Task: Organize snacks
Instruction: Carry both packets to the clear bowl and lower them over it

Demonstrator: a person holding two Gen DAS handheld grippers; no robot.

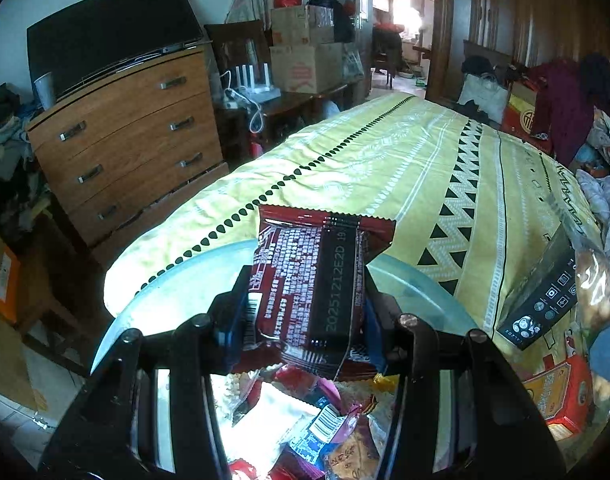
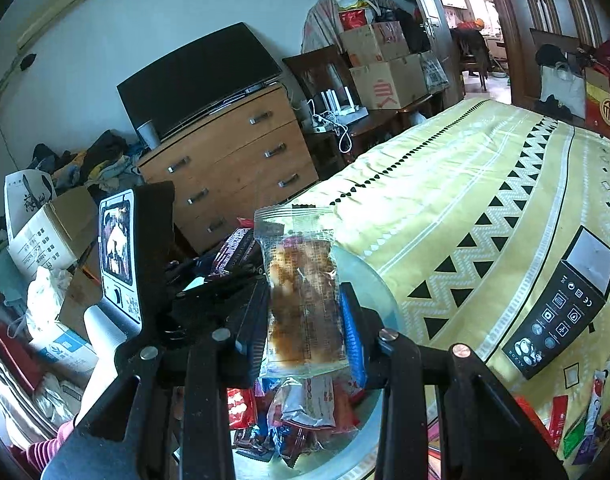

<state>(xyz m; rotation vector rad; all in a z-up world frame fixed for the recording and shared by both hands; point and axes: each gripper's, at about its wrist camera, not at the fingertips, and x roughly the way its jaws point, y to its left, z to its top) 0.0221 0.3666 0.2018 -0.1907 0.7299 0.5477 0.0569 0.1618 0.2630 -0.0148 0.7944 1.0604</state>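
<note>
My left gripper (image 1: pixel 305 312) is shut on a dark red snack packet (image 1: pixel 317 276) with printed text and a date code, held upright over a pale translucent bowl (image 1: pixel 177 292). Several snack packets (image 1: pixel 325 428) lie in that bowl below the fingers. In the right wrist view my right gripper (image 2: pixel 305 320) is shut on a clear packet of brown snacks (image 2: pixel 301 300), also above the bowl (image 2: pixel 373 280) and its pile of packets (image 2: pixel 305 408). The left gripper's body with its small screen (image 2: pixel 117 248) shows at the left of that view.
The bowl rests on a bed with a yellow patterned cover (image 1: pixel 385 160). A black box (image 2: pixel 561 304) lies on the cover to the right, with more snack packs (image 1: pixel 561 396) near it. A wooden chest of drawers (image 1: pixel 133 136) stands beyond the bed's left edge.
</note>
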